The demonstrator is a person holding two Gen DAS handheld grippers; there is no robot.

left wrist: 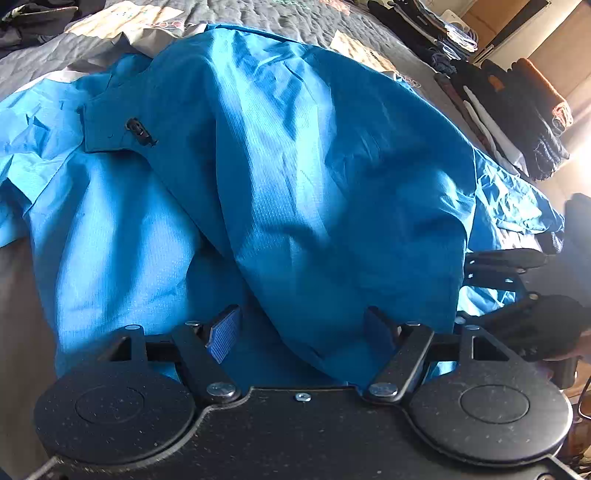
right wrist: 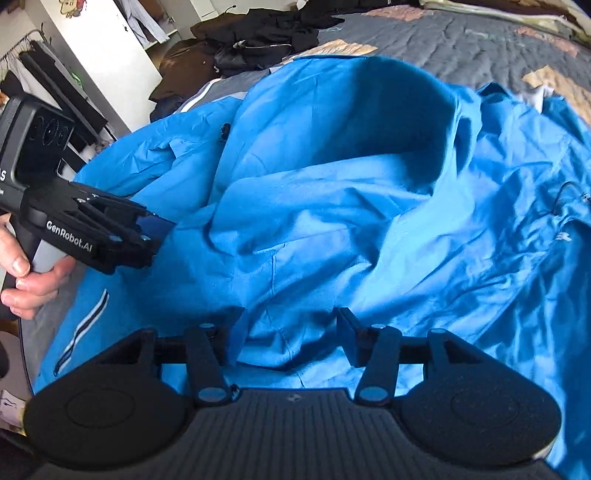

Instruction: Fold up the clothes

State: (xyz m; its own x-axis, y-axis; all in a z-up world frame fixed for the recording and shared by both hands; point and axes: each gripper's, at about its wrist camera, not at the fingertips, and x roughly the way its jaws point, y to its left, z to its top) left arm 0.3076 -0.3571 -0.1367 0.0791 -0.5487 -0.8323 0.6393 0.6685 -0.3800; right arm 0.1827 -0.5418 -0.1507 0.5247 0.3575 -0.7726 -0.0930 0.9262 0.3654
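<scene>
Both tongs sit low over a bright blue, thin ripstop jacket (left wrist: 295,166) that lies spread and rumpled on a grey quilted bedspread (left wrist: 295,22). Left tongs (left wrist: 301,328) have their jaws parted, with a raised fold of the blue cloth running between the two pads; the pads do not look pressed onto it. Right tongs (right wrist: 288,332) are also parted, and a bunched ridge of the same cloth sits in the gap, loose.

Just ahead of the left tongs, the jacket humps up in a broad fold. Beyond that, a black cord toggle (left wrist: 138,131) lies on a flap. Far off to their right, folded dark clothes (left wrist: 517,122) are stacked.

In the right wrist view, a hand (right wrist: 26,273) grips the handle of the left tongs, fingers wrapped round it, the tool pointing sideways into the cloth.

Likely risks: the slick, thin fabric could slip from a shallow pinch, or a jaw could catch two layers at once and drag the fold crooked. Whether this is an early or late fold cannot be told.
</scene>
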